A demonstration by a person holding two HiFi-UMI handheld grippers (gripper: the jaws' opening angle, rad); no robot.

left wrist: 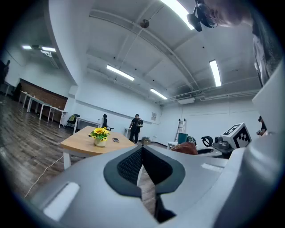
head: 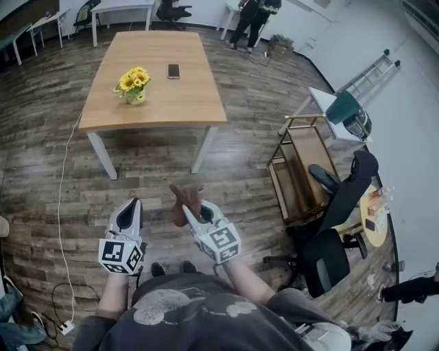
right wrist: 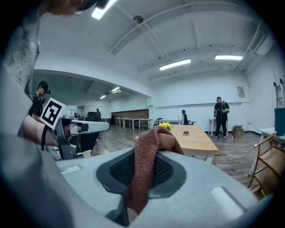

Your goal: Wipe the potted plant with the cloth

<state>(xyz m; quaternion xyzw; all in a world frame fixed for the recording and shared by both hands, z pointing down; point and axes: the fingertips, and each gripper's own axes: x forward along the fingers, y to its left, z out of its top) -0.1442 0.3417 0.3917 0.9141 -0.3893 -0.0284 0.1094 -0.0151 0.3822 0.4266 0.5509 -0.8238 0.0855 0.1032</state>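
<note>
The potted plant (head: 134, 84), yellow flowers in a small pale pot, stands on the near left part of a wooden table (head: 192, 99); it also shows far ahead as the potted plant (left wrist: 99, 136) and, partly hidden behind the cloth, the potted plant (right wrist: 166, 126). My right gripper (head: 195, 206) is shut on a reddish-brown cloth (head: 184, 201), which bulges out above the jaws as the cloth (right wrist: 151, 156). My left gripper (head: 130, 214) is shut with nothing in it, its pads (left wrist: 133, 164) meeting. Both grippers hover over the floor, well short of the table.
A phone (head: 173, 70) lies on the table behind the plant. A wooden cart (head: 300, 171) and a black office chair (head: 333, 226) stand to the right. A white cable (head: 63, 199) trails across the floor on the left. A person (head: 250, 20) stands beyond the table.
</note>
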